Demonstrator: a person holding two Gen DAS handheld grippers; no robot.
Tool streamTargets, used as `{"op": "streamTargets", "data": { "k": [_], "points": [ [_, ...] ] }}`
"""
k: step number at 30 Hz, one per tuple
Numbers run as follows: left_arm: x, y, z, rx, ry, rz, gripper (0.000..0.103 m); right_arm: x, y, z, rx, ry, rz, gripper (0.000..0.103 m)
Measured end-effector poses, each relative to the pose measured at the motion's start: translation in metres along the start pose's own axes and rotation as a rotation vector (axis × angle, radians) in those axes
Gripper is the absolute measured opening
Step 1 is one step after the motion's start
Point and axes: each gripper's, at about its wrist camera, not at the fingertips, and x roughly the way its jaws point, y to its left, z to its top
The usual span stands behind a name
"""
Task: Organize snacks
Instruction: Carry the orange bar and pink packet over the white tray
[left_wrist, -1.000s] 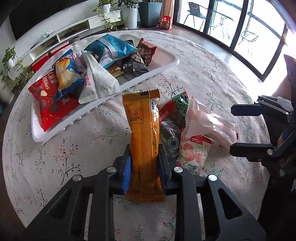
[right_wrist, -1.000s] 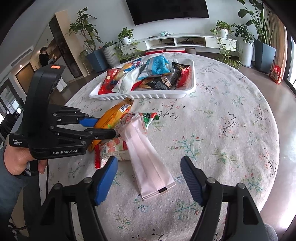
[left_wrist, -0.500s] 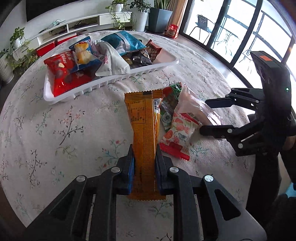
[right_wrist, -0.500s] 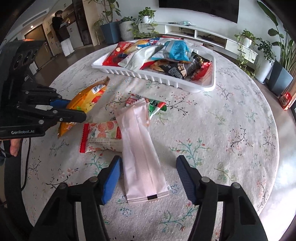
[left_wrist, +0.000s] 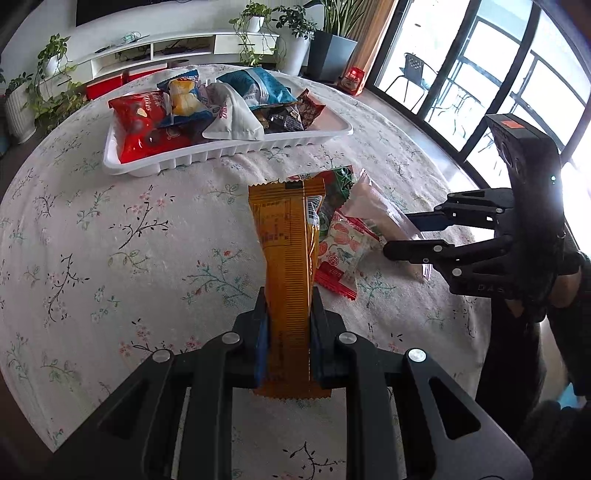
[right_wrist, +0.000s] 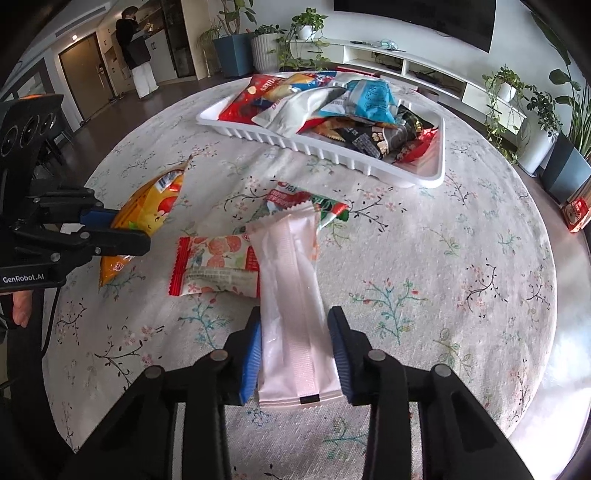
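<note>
Left wrist view: your left gripper (left_wrist: 288, 332) clamps a long orange packet (left_wrist: 286, 258), held above the table (left_wrist: 110, 258). Right gripper (right_wrist: 295, 354) flanks a pale pink pouch (right_wrist: 291, 295), contact seemingly made; pouch print illegible.

1. The right gripper (right_wrist: 295, 354) has its fingers (right_wrist: 250, 354) against a pale pink packet (right_wrist: 293, 295).
2. The left gripper (right_wrist: 110, 236) grips an orange packet (right_wrist: 151, 214).
3. A white tray (right_wrist: 432, 173) holds snacks.

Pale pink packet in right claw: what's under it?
The pale pink packet overlaps the peach-print packet's right end and the red-green packet. Anything else beneath is hidden.
</note>
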Motion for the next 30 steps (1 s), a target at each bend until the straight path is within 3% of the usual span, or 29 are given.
{"op": "streamTargets", "data": {
  "k": [16,22,30],
  "points": [
    [-0.020,0.008,0.001,-0.072,-0.070,-0.033,0.017,-0.030,-0.028,-0.022,0.255,-0.102,0.091,0.030],
    [-0.037,0.032,0.020,-0.110,-0.120,-0.019,0.016,-0.043,-0.063,-0.018,0.365,-0.147,0.077,0.030],
    [-0.062,0.064,0.076,-0.121,-0.208,0.027,0.016,-0.069,-0.092,0.016,0.405,-0.236,0.028,0.030]
  ]
}}
